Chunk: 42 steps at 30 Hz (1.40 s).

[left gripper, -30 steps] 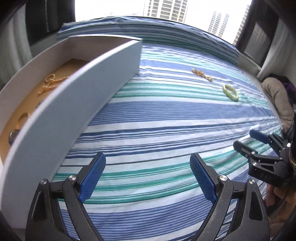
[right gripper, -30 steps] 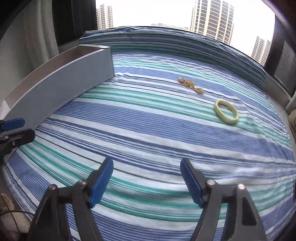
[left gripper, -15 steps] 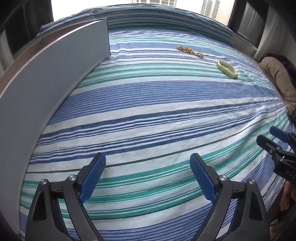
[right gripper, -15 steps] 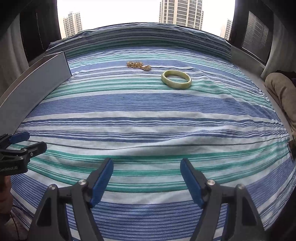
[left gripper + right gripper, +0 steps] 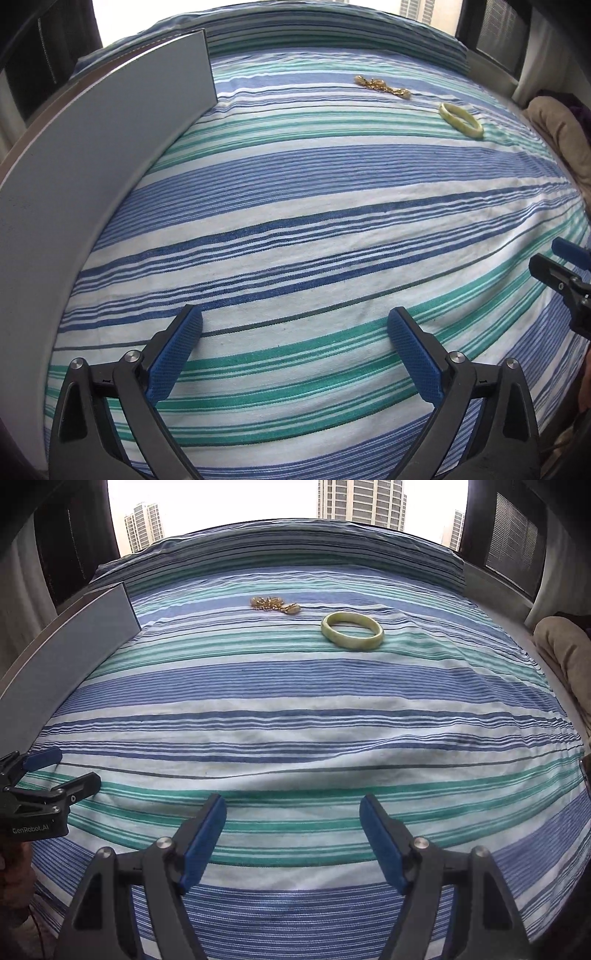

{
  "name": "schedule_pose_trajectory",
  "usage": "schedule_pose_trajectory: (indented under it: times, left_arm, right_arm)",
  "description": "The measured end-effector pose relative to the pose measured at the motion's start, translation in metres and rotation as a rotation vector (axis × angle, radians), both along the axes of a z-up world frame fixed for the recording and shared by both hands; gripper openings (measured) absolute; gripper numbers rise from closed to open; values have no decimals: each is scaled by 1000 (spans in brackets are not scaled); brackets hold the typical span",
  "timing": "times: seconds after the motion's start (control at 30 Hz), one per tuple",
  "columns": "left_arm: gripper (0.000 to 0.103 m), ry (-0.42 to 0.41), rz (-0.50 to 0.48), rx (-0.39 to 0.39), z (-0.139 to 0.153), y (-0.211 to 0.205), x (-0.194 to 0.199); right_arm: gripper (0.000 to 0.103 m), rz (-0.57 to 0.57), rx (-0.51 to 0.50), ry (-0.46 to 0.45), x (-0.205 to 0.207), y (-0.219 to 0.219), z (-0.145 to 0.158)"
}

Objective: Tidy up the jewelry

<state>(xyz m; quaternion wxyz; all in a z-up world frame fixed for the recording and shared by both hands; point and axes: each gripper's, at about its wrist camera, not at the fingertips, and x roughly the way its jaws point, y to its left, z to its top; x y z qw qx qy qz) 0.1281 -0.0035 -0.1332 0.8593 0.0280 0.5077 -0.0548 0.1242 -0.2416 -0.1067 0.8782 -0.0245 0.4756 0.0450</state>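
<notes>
Jewelry, a gold chain (image 5: 275,603) beside a green bangle (image 5: 352,630), lies on striped bedding (image 5: 295,709).

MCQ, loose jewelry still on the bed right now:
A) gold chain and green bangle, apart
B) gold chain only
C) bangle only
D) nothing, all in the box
A: the gold chain and the green bangle both lie on the striped bedspread, with a gap of cloth between them; the box stands off to the left.
</notes>
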Motion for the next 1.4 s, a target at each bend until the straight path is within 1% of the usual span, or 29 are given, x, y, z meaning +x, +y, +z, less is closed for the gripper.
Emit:
schedule_pose_trajectory:
  times: [0.27, 0.43, 0.63, 0.7, 0.77, 0.87, 0.93, 1.0, 1.07, 1.1, 1.13, 1.17, 1.27, 1.33, 1.4]
  left_arm:
    - [103, 0, 1, 2, -1, 0, 0]
    - [103, 0, -3, 1, -1, 0, 1]
    - [103, -1, -5, 4, -1, 0, 0]
    - [103, -3, -25, 2, -1, 0, 1]
    - [103, 20, -39, 8, 0, -1, 3]
    - [102, 84, -69, 25, 6, -6, 15]
    - [102, 49, -131, 12, 26, -15, 33]
    - [102, 9, -164, 0, 51, -27, 64]
    - [102, 13, -194, -89, 70, -39, 107]
    - [102, 26, -200, -128, 75, -46, 132]
    - [102, 42, -203, -159, 76, -54, 158]
    - [102, 47, -199, -169, 75, -63, 181]
    - [102, 12, -162, -123, 66, -90, 238]
    - [101, 6, -132, -102, 55, -104, 263]
    - [100, 14, -107, -89, 42, -116, 279]
  right_arm:
    - [76, 23, 34, 30, 7, 1, 5]
    - [76, 37, 34, 56, 13, 2, 1]
    - [76, 53, 20, 66, 18, 2, -1]
    - [76, 51, 14, 63, 18, 0, -1]
    - [76, 40, 11, 61, 16, -6, -2]
    - [76, 9, 19, 48, 9, -18, -1]
    - [76, -6, 23, 31, 4, -26, 2]
    - [76, -21, 35, 15, -2, -35, 5]
    - [76, -36, 55, 7, -7, -42, 8]
    - [76, -43, 63, 3, -11, -46, 10]
    - [76, -50, 70, -2, -14, -50, 12]
    - [76, -55, 78, -5, -17, -54, 14]
    - [76, -73, 103, -15, -30, -65, 21]
    - [76, -82, 111, -19, -40, -73, 26]
    - [76, -97, 109, -28, -51, -82, 31]
